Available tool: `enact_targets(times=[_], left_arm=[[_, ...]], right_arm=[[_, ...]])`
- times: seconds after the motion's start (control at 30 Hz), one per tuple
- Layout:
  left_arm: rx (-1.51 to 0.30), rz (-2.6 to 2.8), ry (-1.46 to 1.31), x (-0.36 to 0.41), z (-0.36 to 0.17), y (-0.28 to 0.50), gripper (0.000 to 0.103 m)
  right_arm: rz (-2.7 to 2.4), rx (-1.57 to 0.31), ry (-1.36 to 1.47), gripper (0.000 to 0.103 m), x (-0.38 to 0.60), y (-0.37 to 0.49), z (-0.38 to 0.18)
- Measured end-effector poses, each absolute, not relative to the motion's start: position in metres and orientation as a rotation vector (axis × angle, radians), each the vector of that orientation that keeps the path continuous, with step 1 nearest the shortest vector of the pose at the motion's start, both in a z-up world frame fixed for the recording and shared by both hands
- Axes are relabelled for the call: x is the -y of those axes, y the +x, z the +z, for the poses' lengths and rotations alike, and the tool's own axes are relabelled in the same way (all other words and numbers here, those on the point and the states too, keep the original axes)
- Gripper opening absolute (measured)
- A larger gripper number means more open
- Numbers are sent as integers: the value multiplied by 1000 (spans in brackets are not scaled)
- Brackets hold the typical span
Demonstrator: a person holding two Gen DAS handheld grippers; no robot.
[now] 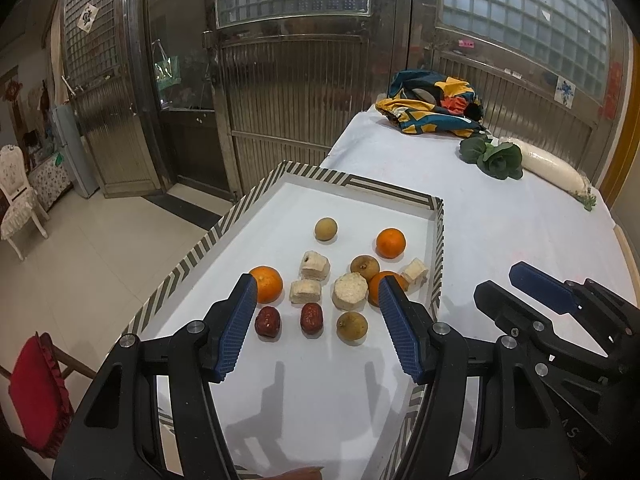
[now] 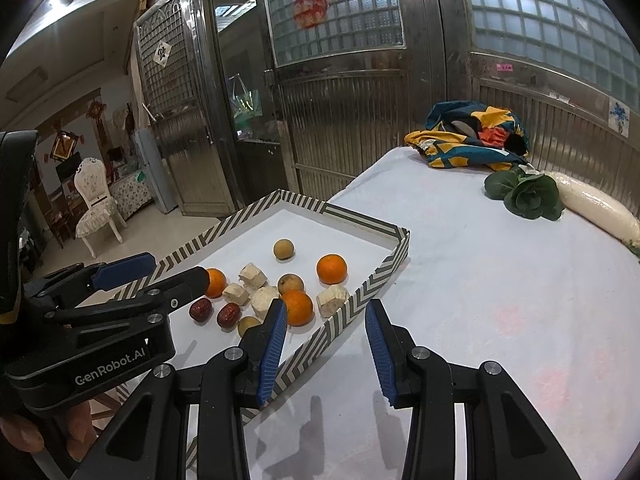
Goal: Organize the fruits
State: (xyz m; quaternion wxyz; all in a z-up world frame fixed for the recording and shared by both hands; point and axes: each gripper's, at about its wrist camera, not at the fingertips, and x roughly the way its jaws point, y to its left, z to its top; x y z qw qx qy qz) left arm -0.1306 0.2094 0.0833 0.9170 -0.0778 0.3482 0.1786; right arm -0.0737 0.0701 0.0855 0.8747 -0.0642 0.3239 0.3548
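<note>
Left wrist view, striped tray mid-frame holding oranges, wrinkled red dates, brown longans (pale chunks too), left tongs half open, empty, right tongs narrower, empty.

tray on table | fruits in tray | cloth bundle, greens behind, right

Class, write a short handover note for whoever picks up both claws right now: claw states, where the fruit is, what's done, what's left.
Left claw: open, empty, over the tray's near end.
Right claw: open, empty, over the tray's right rim and cloth.
Fruit: three oranges, three brown round fruits, two red dates and four pale chunks, all mixed in the tray.
Done: no sorting shows.
Left: group them by kind.
</note>
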Motion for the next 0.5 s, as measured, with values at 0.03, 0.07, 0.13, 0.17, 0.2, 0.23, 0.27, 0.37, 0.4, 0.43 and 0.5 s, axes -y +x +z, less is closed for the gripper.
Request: enact_targets(times=[0.03,0.07,0.13,0.17,0.2,0.23,0.27,0.37,0.4,0.43,0.5], left_arm=[[-718,367,-162,-210,83,-131,63],[-719,368,-163,-211,82,-130,63],[-720,370,-163,-211,82,-130,63],[-721,370,-163,-211,82,-130,63],[-722,370,-163,-211,81,-129,63],[-723,369,-163,-211,81,-130,63],[-724,367,-163,-210,81,-129,63],[-726,366,-158,-208,80,-128,63],[-728,366,-157,-208,80,-127,63],[-730,366,-156,-208,80,-127,63],[-732,367,-154,-207,80,-126,63]], right_arm=[[741,-678,-134,39,-70,-74,85],[741,-678,-135,39,-70,-74,85],[740,-681,-135,39,-71,-73,84],[739,-683,-134,39,-70,-73,83],[738,-683,-132,39,-70,-72,83],[738,-684,-131,39,-70,-72,83],[738,-685,-131,39,-69,-71,83],[736,-685,-126,39,-67,-71,82],[736,-687,-126,39,-67,-70,82],[736,-688,-127,39,-67,-70,81],[734,-692,-126,39,-66,-68,79]])
